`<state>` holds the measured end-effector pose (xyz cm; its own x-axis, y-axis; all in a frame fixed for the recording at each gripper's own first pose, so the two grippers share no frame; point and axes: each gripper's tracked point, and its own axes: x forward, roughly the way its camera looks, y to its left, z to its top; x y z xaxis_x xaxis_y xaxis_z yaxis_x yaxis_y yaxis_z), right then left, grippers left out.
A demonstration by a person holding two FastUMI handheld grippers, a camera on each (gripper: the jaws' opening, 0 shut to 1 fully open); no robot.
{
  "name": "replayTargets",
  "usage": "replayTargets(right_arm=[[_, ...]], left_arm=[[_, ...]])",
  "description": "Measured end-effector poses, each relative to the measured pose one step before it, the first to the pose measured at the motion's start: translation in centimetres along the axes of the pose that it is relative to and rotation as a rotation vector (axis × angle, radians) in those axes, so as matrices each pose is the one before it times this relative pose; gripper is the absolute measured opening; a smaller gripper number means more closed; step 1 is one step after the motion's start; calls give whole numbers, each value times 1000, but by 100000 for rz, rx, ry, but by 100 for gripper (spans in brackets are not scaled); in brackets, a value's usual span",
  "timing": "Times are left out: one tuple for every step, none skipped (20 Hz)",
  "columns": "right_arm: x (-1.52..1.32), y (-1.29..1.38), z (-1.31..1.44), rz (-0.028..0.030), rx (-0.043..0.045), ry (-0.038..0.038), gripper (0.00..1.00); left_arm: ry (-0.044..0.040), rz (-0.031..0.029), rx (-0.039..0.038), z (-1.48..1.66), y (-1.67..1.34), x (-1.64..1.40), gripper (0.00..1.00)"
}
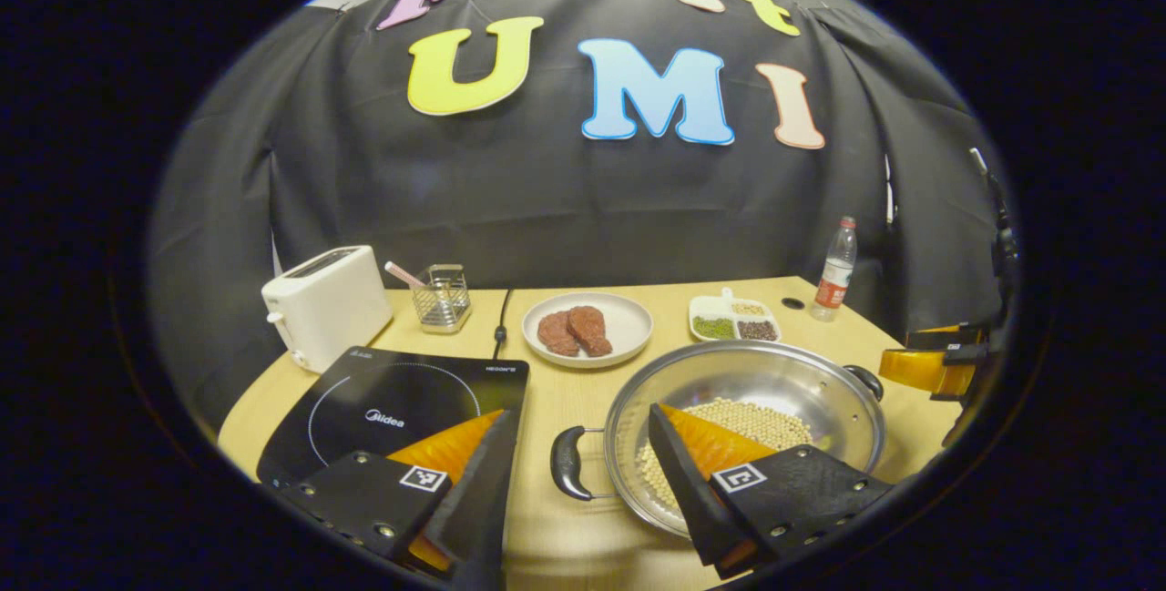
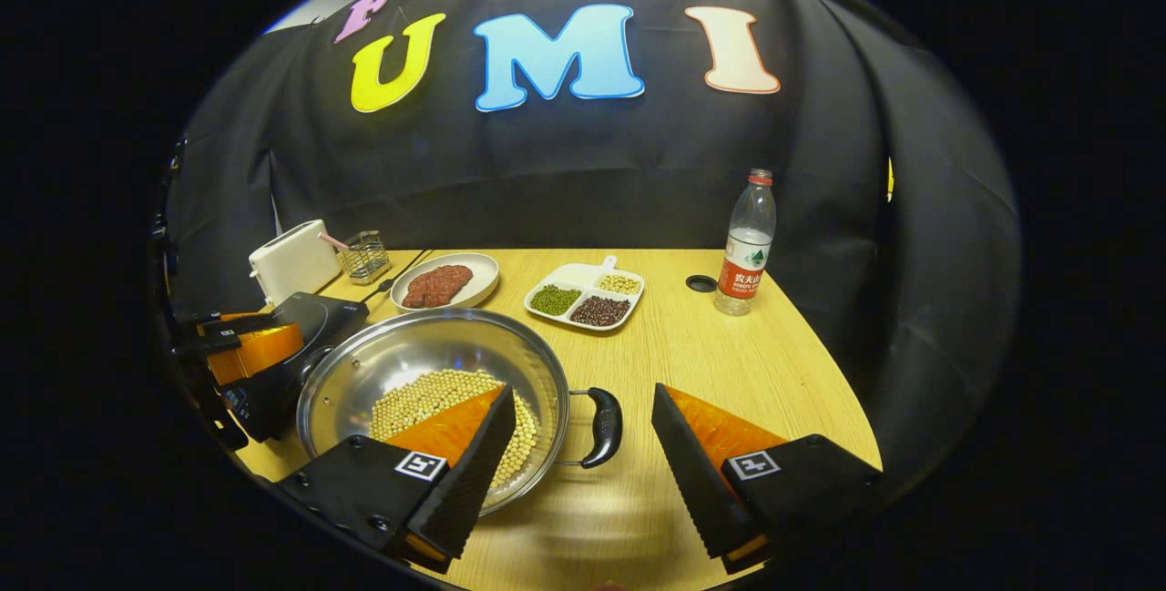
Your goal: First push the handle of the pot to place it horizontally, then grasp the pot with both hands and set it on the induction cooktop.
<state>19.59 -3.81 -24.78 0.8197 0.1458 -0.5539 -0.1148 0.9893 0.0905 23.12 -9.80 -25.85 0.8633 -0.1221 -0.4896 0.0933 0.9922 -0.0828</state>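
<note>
1 pot [image 1: 783, 391] w/ 2 handles, 1 induction cooktop [image 1: 364, 409], 1 toaster [image 1: 323, 304], 1 plate [image 1: 629, 322] w/ 2 meat pcs, 1 divided dish [image 2: 569, 280], 1 bottle [image 2: 747, 245], 1 wire holder [image 1: 442, 300]. Pot sits on table [image 2: 729, 363] near its front edge, just right of cooktop, beans inside. Handle-to-handle axis runs roughly along the front edge, slightly skewed. Left gripper [image 1: 583, 454] wide apart, straddling pot's left handle [image 1: 569, 463], holding nothing. Right gripper [image 2: 583, 441] wide apart around the right handle [image 2: 601, 427], contact can't tell.
</note>
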Motion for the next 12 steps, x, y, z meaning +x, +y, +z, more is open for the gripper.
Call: replayTargets(right_arm=[[315,41,-209,32,280,704,96],[350,58,-170,90,343,676,96],[261,-82,-241,-14,277,546,96],[235,10,-47,-97,155,666,96],[350,98,-195,-63,261,468,96],[290,6,-34,-33,297,453,96],[259,-29,-132,20,397,500,96],[229,-10,-60,-39,346,481,96],[325,-12,-125,-69,260,502,96],[326,-43,-209,-112,289,737,96],[299,-75,-194,-224,289,957,96],[303,-52,-248,-143,300,1023,96]], left_arm=[[1691,-422,-205,-557,-57,466,89],[1760,-286,-2,-574,-22,462,89],[1628,-243,52,-491,-5,561,88],[1461,-308,102,-298,-19,559,88],[1255,-328,85,-587,-21,294,90],[1172,-29,106,-261,17,501,90],[1047,-130,27,-449,-105,278,88],[927,-59,-134,-283,56,212,90],[997,122,-111,-198,1,386,90],[977,37,-83,-210,-26,478,90],[1120,63,-126,-383,29,365,90],[1074,-262,-295,-258,-43,311,90]])
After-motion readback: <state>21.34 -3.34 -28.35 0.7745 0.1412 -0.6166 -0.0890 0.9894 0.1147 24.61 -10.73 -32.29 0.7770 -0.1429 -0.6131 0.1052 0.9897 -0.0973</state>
